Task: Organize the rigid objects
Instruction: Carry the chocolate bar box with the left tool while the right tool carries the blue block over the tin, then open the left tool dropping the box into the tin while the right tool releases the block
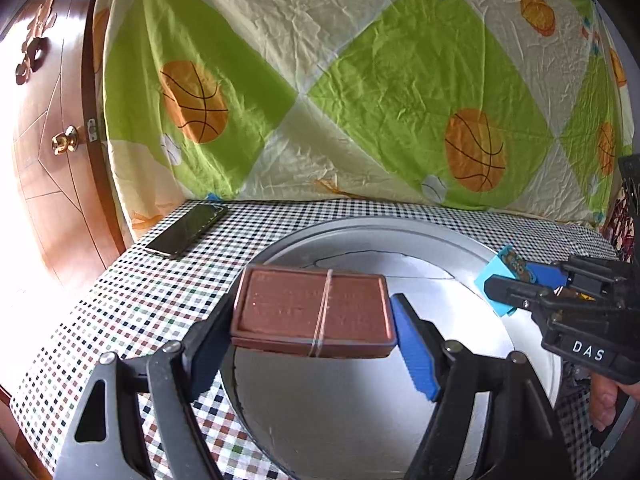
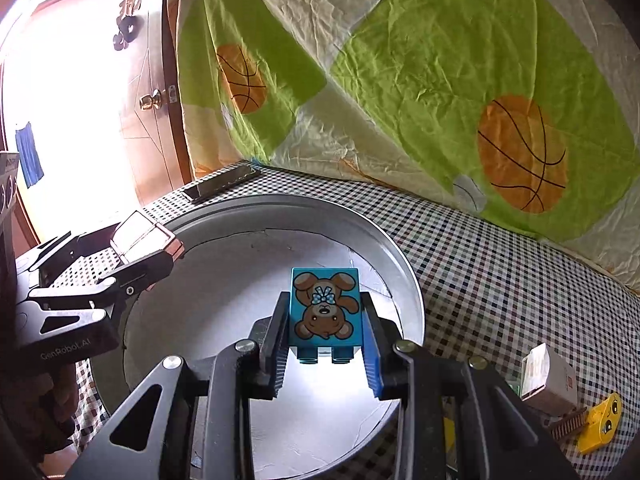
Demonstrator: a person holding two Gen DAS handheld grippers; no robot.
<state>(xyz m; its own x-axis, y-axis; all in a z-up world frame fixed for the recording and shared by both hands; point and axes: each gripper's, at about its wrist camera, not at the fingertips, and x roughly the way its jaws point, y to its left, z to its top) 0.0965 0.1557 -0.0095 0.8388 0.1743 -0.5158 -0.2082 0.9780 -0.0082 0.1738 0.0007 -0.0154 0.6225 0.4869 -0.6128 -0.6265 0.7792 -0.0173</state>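
My left gripper (image 1: 310, 330) is shut on a flat brown box (image 1: 312, 312) bound with a rubber band, holding it above the near left part of a round metal tray (image 1: 460, 240). In the right wrist view that box (image 2: 146, 238) hangs over the tray's left rim (image 2: 280, 200). My right gripper (image 2: 325, 344) is shut on a blue toy block (image 2: 325, 308) printed with a brown bear, held above the tray's middle. From the left wrist view the same block (image 1: 502, 276) and right gripper (image 1: 500, 290) come in at the tray's right side.
A dark phone (image 1: 188, 230) lies on the checked tablecloth (image 1: 132, 304) at the back left. A small white carton (image 2: 548, 376), a yellow toy piece (image 2: 600, 422) and a brown comb-like piece (image 2: 568, 424) lie right of the tray. A basketball-print sheet (image 1: 360, 80) hangs behind; a wooden door (image 1: 44, 140) stands left.
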